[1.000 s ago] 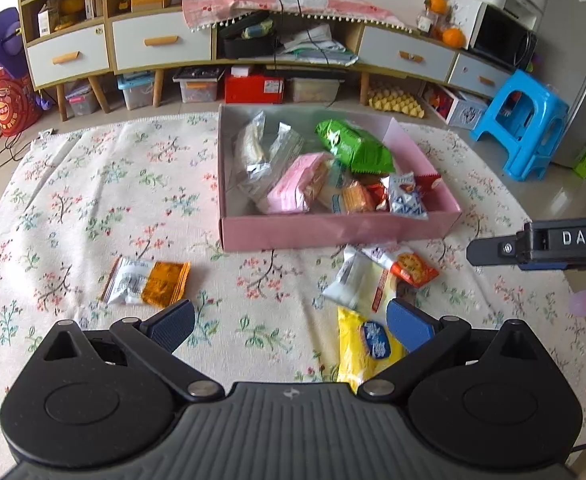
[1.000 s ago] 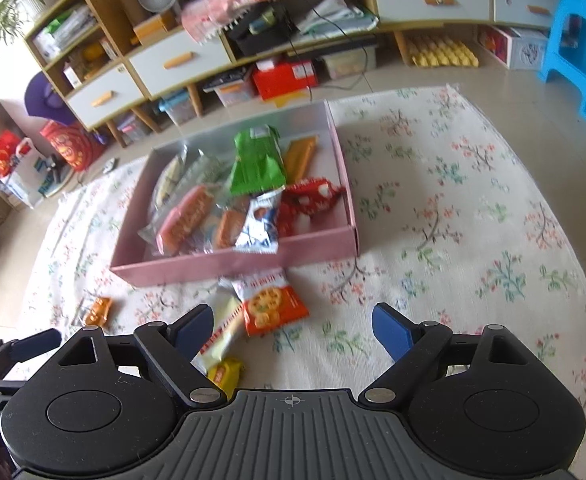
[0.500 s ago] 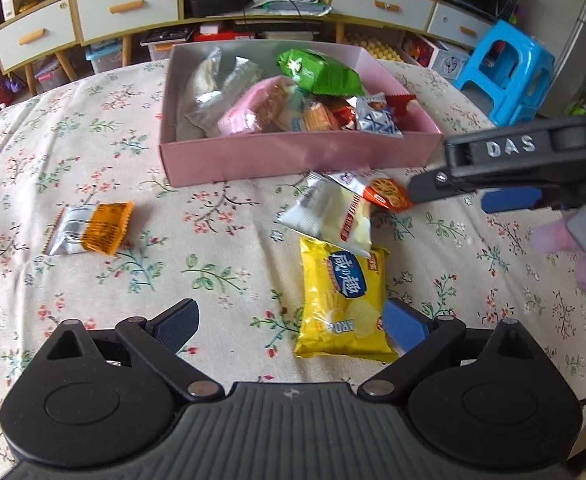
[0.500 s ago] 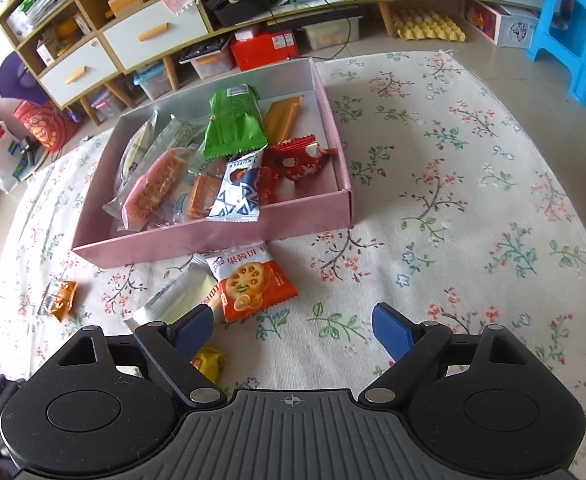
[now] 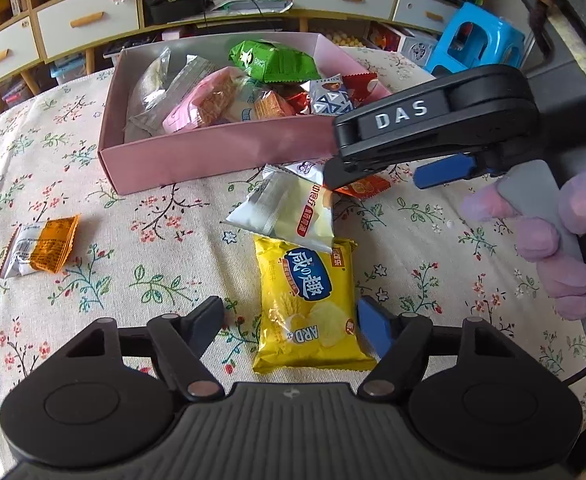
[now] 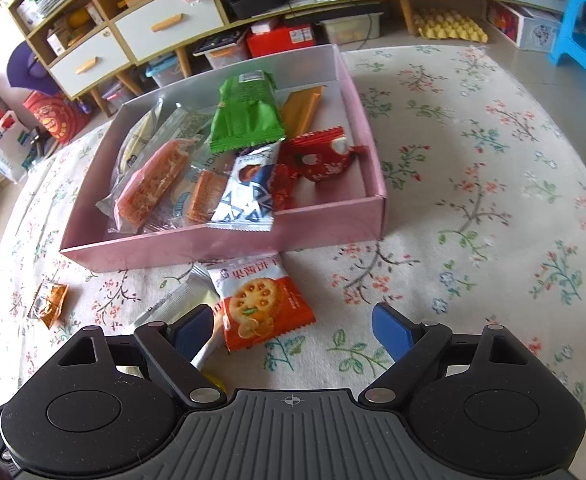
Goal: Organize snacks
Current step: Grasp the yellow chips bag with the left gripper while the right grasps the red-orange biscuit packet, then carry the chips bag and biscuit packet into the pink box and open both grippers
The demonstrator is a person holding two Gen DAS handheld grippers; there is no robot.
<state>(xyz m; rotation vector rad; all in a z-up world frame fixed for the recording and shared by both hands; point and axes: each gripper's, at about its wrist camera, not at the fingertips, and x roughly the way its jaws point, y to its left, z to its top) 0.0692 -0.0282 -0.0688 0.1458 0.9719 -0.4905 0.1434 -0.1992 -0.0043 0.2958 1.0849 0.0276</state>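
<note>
Toward the left edge of the bench (image 5: 73,152), under its floral cloth, one small orange-and-white packet (image 5: 41,246) lies alone, untouched. Near the front edge our left claw (image 5: 291,320) is closing around the yellow chip bag (image 5: 307,304); the bag sits between the fingers, pads not yet pressing. We judge the grip should land on the bag's lower half, square across its width, and close gently so the chips don't crush. A white-and-yellow packet (image 5: 289,212) overlaps the bag's top edge, so we should lift slowly to avoid dragging it.

Further right, our right claw (image 6: 293,326) hangs released and wide above the orange biscuit packet (image 6: 263,304), gripping nothing.

At the back, the pink box (image 6: 221,246) holds the sorted snacks: a green packet (image 6: 247,112), a pink wafer pack, a blue-and-white packet and red sweets, heaped left, with its right corner bare.
</note>
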